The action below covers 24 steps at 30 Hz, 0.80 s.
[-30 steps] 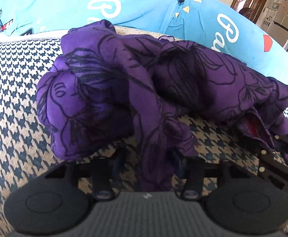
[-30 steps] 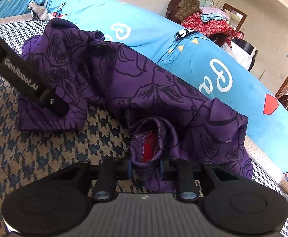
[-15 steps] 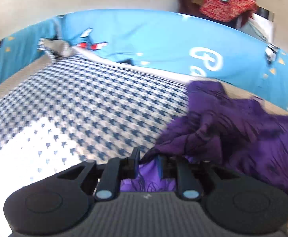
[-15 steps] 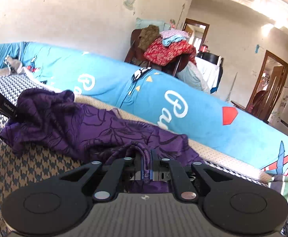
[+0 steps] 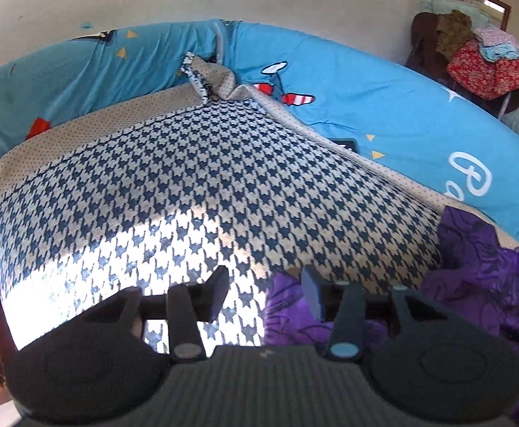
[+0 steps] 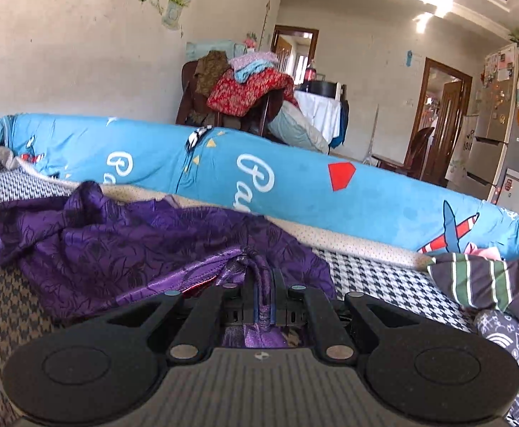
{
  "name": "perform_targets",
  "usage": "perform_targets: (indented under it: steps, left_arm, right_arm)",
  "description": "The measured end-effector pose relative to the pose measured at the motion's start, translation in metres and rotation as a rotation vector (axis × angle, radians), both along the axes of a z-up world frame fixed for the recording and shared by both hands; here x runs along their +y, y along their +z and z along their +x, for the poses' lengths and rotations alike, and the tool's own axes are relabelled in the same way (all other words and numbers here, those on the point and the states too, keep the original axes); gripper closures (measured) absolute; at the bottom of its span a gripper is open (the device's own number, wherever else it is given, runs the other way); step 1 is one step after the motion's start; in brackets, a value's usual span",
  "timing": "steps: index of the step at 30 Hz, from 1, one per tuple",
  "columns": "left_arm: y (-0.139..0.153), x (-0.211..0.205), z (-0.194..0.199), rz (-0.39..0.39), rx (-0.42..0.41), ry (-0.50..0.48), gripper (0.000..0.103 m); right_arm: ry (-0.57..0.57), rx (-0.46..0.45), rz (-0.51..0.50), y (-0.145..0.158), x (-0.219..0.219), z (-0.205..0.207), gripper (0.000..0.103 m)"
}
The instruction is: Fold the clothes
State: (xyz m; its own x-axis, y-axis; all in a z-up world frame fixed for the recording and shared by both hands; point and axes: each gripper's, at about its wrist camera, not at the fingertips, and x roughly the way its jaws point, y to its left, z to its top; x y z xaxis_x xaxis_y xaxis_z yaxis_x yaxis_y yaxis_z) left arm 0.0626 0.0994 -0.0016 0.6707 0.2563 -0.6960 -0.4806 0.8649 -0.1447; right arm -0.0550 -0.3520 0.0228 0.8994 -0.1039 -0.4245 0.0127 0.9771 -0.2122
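Right tongs (image 6: 263, 297) pinch a bunched fold of the purple garment (image 6: 117, 249) at lower centre, its far end cut off, while left tongs (image 5: 265, 290) gape over its edge, gripping nothing.

A home, living rm: sofa (image 6: 295, 192) w/ blue cartoon cover, magnet-covered fridge (image 6: 501, 114), chair piled w/ laundry (image 6: 245, 89), wooden doors (image 6: 441, 114).

1. The left gripper (image 5: 263, 290) has its black fingers spread apart over a blue-and-cream houndstooth cushion (image 5: 195, 185).
2. A crumpled purple garment with dark floral line print (image 5: 487, 284) lies at its right finger.
3. A turquoise printed cover (image 5: 384, 121) borders the cushion behind.
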Motion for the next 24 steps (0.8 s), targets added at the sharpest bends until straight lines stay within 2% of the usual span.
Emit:
perform_targets:
  steps: [2,4,7,10,11,13,15,18,21,24]
  left_arm:
    - [-0.005,-0.020,-0.011,-0.028,-0.002,-0.106,0.051]
    - [-0.011,-0.041,-0.023,-0.057,-0.003,-0.215,0.051]
    - [-0.019,-0.073,-0.040,-0.101,-0.005,-0.377,0.049]
    - [-0.036,-0.116,-0.059,-0.056,0.022,-0.530,0.038]
    - [-0.042,-0.131,-0.065,-0.040,0.031,-0.581,0.031]
    - [-0.050,-0.158,-0.075,0.015,0.043,-0.646,0.028]
    - [-0.058,-0.177,-0.080,0.038,0.046,-0.687,0.028]
    - [-0.063,-0.196,-0.080,0.068,0.027,-0.690,0.026]
    - [-0.063,-0.206,-0.075,0.120,0.000,-0.652,0.019]
    - [-0.058,-0.206,-0.065,0.129,-0.033,-0.590,0.013]
  right_arm:
    - [-0.012,0.015,0.007,-0.005,0.001,-0.003,0.096]
    - [-0.020,0.009,0.029,-0.008,0.001,-0.007,0.096]
    - [-0.031,-0.060,0.080,-0.001,-0.001,-0.014,0.096]
    - [-0.040,-0.128,0.139,0.007,-0.002,-0.020,0.096]
    - [-0.038,-0.150,0.153,0.011,-0.001,-0.021,0.096]
    - [-0.032,-0.182,0.183,0.017,-0.001,-0.022,0.096]
    - [-0.025,-0.212,0.215,0.024,0.000,-0.022,0.096]
    - [-0.010,-0.244,0.281,0.033,-0.004,-0.022,0.096]
    - [-0.001,-0.267,0.325,0.039,-0.008,-0.022,0.096]
    - [0.012,-0.281,0.366,0.044,-0.012,-0.024,0.096]
